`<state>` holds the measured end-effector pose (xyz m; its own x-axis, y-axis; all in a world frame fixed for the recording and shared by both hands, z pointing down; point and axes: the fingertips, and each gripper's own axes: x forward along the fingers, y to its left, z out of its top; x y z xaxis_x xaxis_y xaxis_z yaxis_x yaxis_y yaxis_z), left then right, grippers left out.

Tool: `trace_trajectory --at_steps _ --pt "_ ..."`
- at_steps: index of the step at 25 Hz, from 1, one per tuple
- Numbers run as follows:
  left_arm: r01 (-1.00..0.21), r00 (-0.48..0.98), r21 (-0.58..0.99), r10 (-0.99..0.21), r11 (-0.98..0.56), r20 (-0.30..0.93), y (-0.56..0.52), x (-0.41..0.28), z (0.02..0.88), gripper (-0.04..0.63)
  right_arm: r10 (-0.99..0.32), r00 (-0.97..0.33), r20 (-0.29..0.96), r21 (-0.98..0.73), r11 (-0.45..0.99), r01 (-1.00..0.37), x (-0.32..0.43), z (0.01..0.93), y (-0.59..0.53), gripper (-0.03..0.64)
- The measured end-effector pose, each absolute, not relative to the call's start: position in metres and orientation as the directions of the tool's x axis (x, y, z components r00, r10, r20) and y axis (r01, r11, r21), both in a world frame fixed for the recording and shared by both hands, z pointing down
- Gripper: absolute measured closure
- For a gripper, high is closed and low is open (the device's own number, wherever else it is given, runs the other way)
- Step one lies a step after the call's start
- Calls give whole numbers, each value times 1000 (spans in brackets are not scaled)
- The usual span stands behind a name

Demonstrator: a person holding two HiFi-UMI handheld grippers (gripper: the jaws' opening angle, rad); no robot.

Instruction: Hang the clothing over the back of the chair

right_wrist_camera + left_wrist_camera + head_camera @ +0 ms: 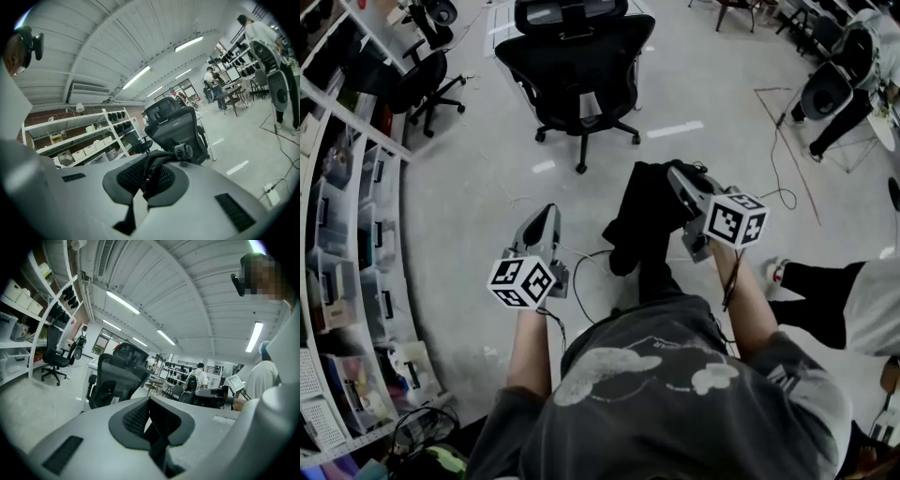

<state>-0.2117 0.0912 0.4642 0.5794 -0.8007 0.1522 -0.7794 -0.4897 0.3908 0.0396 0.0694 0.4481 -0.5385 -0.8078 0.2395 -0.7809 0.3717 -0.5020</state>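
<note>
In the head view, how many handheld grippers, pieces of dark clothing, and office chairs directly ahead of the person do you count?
grippers: 2 (left gripper, right gripper)
dark clothing: 1
office chair ahead: 1
Total: 4

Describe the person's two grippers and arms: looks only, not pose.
Both the left gripper and right gripper are grey plastic with tapering tongs lined by dark textured pads; each carries a white cube with black square markers. The person wears a grey short-sleeved T-shirt with pale print.

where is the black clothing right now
Head view, right of centre: the black clothing hangs from the right gripper, short of the office chair ahead.
</note>
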Motion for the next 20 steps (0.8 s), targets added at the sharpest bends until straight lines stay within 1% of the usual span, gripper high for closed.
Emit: trace_trajectory --at_steps 5,11,15,20 --pt "-798 567 350 -807 -490 165 24 -180 460 594 -807 -544 229 -524 369 -768 74 450 4 620" --pt "-820 531 335 -835 -464 144 -62 -145 442 594 -807 -549 217 -522 380 -764 123 443 -78 620" --pt "-834 514 308 -846 -457 138 -106 -116 436 594 -804 -559 203 -517 397 -759 152 438 -124 620" --pt "-853 475 311 -871 -420 127 -149 -95 431 594 -806 -562 186 -511 409 -756 186 432 -171 621"
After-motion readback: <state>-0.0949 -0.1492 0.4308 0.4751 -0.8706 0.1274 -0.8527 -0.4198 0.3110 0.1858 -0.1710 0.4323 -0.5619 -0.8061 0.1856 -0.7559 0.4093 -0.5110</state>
